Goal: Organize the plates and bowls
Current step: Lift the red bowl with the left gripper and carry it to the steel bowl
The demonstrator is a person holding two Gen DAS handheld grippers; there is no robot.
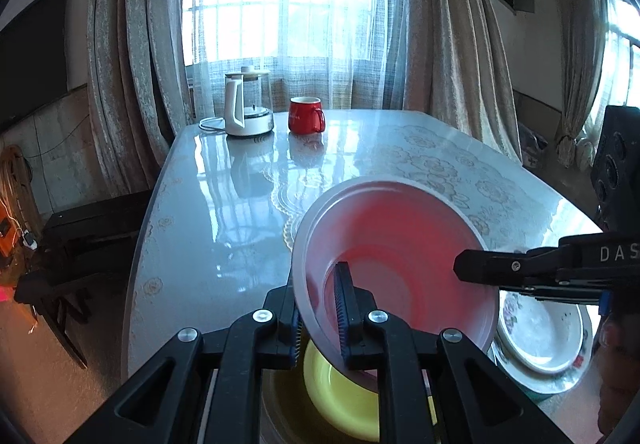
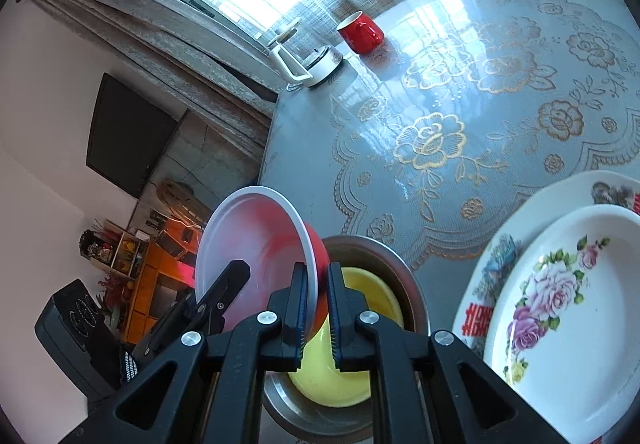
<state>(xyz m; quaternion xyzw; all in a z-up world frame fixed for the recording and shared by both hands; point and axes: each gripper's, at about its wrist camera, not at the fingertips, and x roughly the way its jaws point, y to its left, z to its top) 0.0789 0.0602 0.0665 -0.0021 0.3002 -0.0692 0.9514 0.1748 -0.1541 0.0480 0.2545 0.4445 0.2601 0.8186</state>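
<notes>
A red bowl with a white inside (image 1: pixel 394 244) is held tilted above a yellow bowl (image 1: pixel 340 400). My left gripper (image 1: pixel 320 318) is shut on its near rim. My right gripper (image 2: pixel 318 308) is shut on the rim of the same red bowl (image 2: pixel 256 240); it shows in the left wrist view (image 1: pixel 476 268) reaching in from the right. The yellow bowl (image 2: pixel 352 364) sits inside a metal bowl (image 2: pixel 404 284). A floral white plate (image 2: pixel 568 304) lies on a larger patterned plate (image 2: pixel 492 272) to the right; both show in the left wrist view (image 1: pixel 544 340).
A white kettle (image 1: pixel 246 104) and a red mug (image 1: pixel 306 115) stand at the far end of the glossy table (image 1: pixel 224 204). The table's left edge drops to dark benches (image 1: pixel 80 244). Curtains and a window are behind.
</notes>
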